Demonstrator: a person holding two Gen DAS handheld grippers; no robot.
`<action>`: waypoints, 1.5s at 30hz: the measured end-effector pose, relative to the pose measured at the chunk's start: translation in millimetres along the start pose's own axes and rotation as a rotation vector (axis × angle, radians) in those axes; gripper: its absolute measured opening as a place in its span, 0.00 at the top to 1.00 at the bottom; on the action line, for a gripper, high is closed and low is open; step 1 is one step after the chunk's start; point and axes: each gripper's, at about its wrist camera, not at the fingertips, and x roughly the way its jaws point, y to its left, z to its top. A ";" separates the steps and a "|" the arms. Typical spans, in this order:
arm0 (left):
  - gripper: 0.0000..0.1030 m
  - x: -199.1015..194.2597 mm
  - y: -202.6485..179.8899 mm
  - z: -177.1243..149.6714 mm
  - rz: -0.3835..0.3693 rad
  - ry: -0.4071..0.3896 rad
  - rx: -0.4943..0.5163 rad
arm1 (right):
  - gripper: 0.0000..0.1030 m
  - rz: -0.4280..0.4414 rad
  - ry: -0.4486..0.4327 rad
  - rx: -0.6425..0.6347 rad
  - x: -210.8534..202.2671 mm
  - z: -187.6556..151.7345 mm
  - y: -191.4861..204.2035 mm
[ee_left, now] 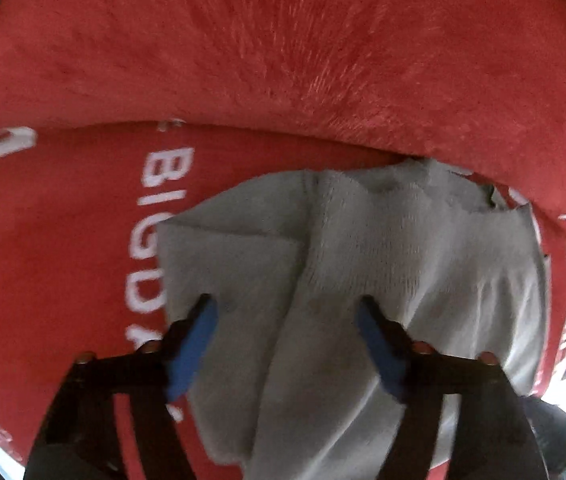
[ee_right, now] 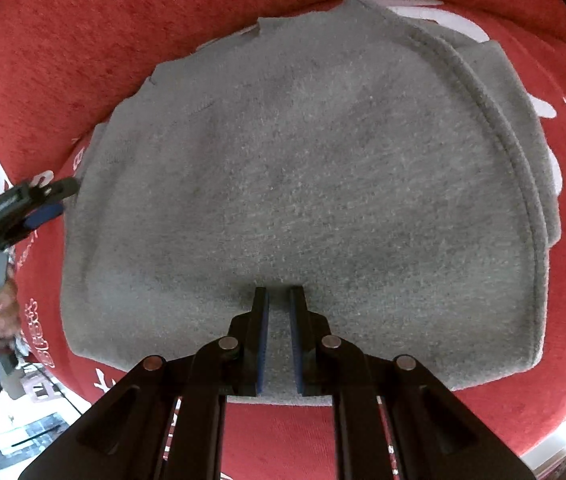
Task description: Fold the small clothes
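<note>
A grey fleece garment (ee_right: 303,184) lies folded and mostly flat on a red cloth with white lettering (ee_right: 35,80). In the right wrist view my right gripper (ee_right: 279,294) stands over the garment's near edge, its jaws drawn close with a ridge of grey fabric pinched between the blue pads. In the left wrist view the garment (ee_left: 383,260) shows a folded flap on its left side. My left gripper (ee_left: 285,302) hangs open just above it, nothing between the blue pads (ee_left: 199,332). The left gripper (ee_right: 59,200) also shows at the garment's left edge in the right wrist view.
A plush red ridge (ee_left: 283,40) rises behind the garment. The red cloth's near edge (ee_right: 95,390) drops off at the lower left, with the floor and some clutter (ee_right: 27,416) below. A hand (ee_right: 1,308) holds the left gripper's handle there.
</note>
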 end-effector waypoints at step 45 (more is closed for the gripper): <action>0.98 -37.2 3.6 -64.1 0.153 -0.003 0.036 | 0.79 -0.035 0.011 0.011 6.0 -4.4 10.4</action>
